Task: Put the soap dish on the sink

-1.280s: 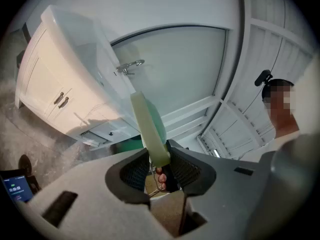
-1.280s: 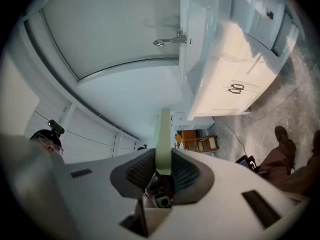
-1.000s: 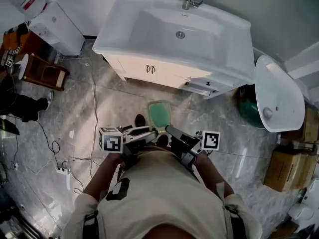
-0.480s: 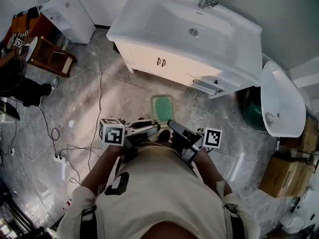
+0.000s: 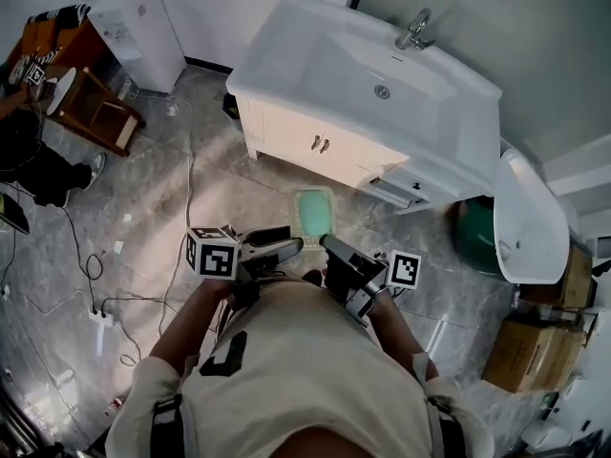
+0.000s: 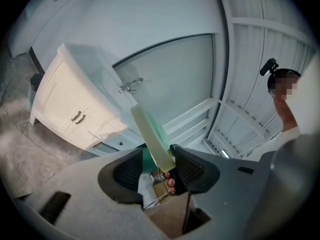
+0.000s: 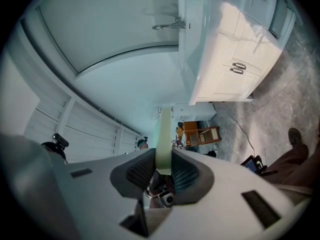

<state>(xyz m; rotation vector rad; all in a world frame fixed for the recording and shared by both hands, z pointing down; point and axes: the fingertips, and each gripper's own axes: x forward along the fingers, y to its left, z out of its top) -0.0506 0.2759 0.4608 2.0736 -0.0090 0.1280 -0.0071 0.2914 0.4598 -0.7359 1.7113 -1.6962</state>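
Soap dish [image 5: 313,214] hangs above the floor [image 5: 181,208], well short of the sink [image 5: 449,132], pinched by my right gripper [image 5: 327,246]; jaws of my left gripper [image 5: 292,246] are opening around its other edge.

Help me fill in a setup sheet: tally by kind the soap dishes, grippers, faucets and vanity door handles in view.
soap dish: 1
grippers: 2, the left gripper, its jaws opening with the dish between them, and the right gripper, shut on the dish
faucet: 1
vanity door handles: 2
total: 6
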